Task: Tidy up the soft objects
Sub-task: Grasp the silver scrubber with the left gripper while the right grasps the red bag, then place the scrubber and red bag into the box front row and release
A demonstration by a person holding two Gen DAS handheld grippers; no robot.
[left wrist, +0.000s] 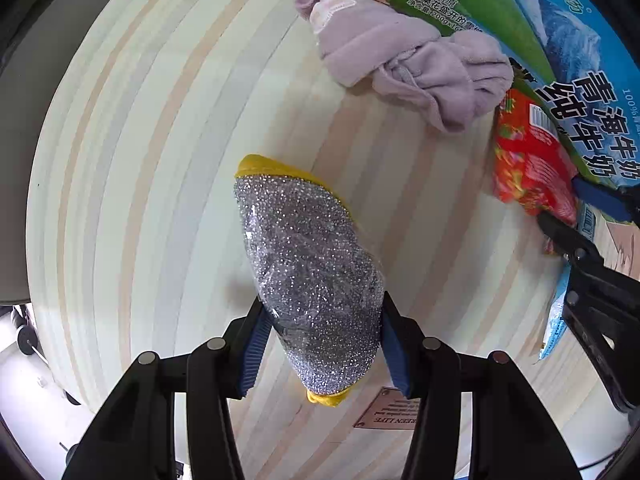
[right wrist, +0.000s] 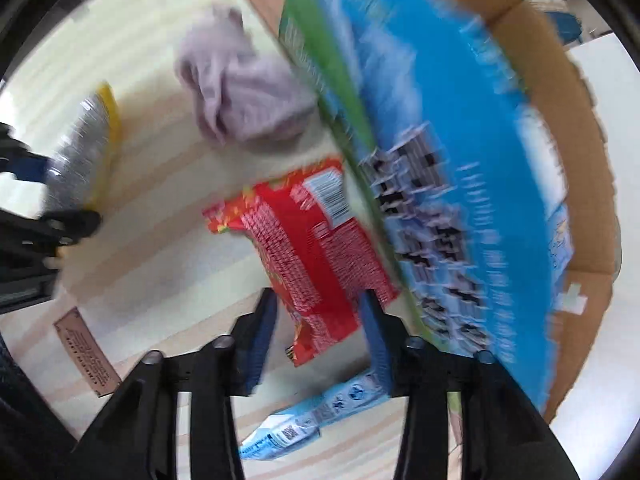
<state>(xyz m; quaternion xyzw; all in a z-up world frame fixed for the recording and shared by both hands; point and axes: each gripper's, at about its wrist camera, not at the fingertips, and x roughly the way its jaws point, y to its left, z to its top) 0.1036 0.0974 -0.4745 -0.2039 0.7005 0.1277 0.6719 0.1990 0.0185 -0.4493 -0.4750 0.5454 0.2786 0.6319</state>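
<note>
My left gripper [left wrist: 322,320] is shut on a silver glitter sponge with a yellow edge [left wrist: 308,264] and holds it over the striped table [left wrist: 160,160]. The sponge also shows in the right wrist view [right wrist: 86,144]. My right gripper [right wrist: 318,312] is shut on a red snack packet [right wrist: 316,252], lifted next to the blue-green milk carton box [right wrist: 440,160]. The packet shows at the right of the left wrist view [left wrist: 528,160], with the right gripper [left wrist: 560,216] on it. A crumpled lilac cloth lies on the table by the box [left wrist: 404,60] [right wrist: 240,100].
The open cardboard box [left wrist: 540,40] stands at the table's right side. A light blue packet [right wrist: 312,416] lies on the table under my right gripper. A small brown label plate [left wrist: 390,414] is fixed to the table. The right wrist view is blurred by motion.
</note>
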